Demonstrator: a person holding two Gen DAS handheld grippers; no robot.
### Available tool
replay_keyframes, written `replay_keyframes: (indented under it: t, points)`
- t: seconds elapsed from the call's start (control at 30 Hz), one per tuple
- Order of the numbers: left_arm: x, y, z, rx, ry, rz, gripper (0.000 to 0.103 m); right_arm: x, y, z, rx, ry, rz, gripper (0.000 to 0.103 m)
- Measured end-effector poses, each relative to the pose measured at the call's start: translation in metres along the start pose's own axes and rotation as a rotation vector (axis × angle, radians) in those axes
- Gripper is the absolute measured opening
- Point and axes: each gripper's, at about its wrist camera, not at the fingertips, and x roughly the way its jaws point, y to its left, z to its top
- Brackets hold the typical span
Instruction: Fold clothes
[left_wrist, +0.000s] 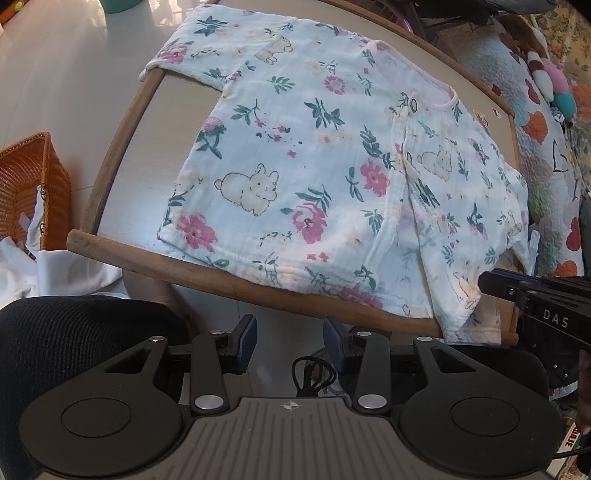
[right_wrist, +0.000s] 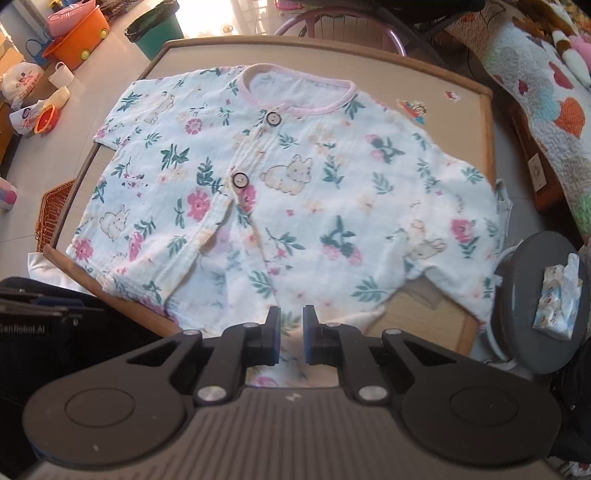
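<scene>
A small white floral shirt with rabbits (left_wrist: 303, 166) lies spread flat, front up, on a wood-rimmed table (left_wrist: 122, 122). It also shows in the right wrist view (right_wrist: 295, 192), pink collar at the far side, hem hanging over the near rim. My left gripper (left_wrist: 290, 339) is open and empty, just short of the table's near rim, left of the hem. My right gripper (right_wrist: 290, 332) has its jaws a narrow gap apart over the hanging hem; the cloth shows between the pads. The right gripper's body shows in the left wrist view (left_wrist: 535, 306) by the shirt's lower right corner.
A wicker basket (left_wrist: 33, 184) with white cloth stands on the floor at the left. A quilted bed (right_wrist: 546, 110) with soft toys is at the right. A grey round stool (right_wrist: 546, 306) holds a tissue pack. Orange and green tubs (right_wrist: 77, 40) stand far left.
</scene>
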Motion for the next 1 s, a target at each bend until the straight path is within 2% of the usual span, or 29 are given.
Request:
replay_keyframes:
  t: [0.37,0.5,0.6,0.83,1.0]
  points:
    - [-0.009,0.011,0.001,-0.027,-0.021,-0.015,0.043,0.023,0.006,-0.001,0.045,0.059,-0.024,0.011]
    - [-0.008,0.013,0.000,-0.033,-0.018,-0.023,0.043,0.022,0.012,-0.005,0.030,0.070,-0.022,0.006]
    - [-0.008,0.015,0.000,-0.037,-0.018,-0.028,0.043,0.016,0.019,-0.007,0.032,0.048,0.010,0.002]
    - [-0.011,0.026,0.002,-0.058,-0.028,-0.042,0.043,-0.001,0.047,-0.008,0.042,-0.001,0.131,0.001]
    - [-0.015,0.037,0.004,-0.075,-0.038,-0.047,0.043,-0.004,0.070,-0.003,0.025,-0.024,0.153,0.001]
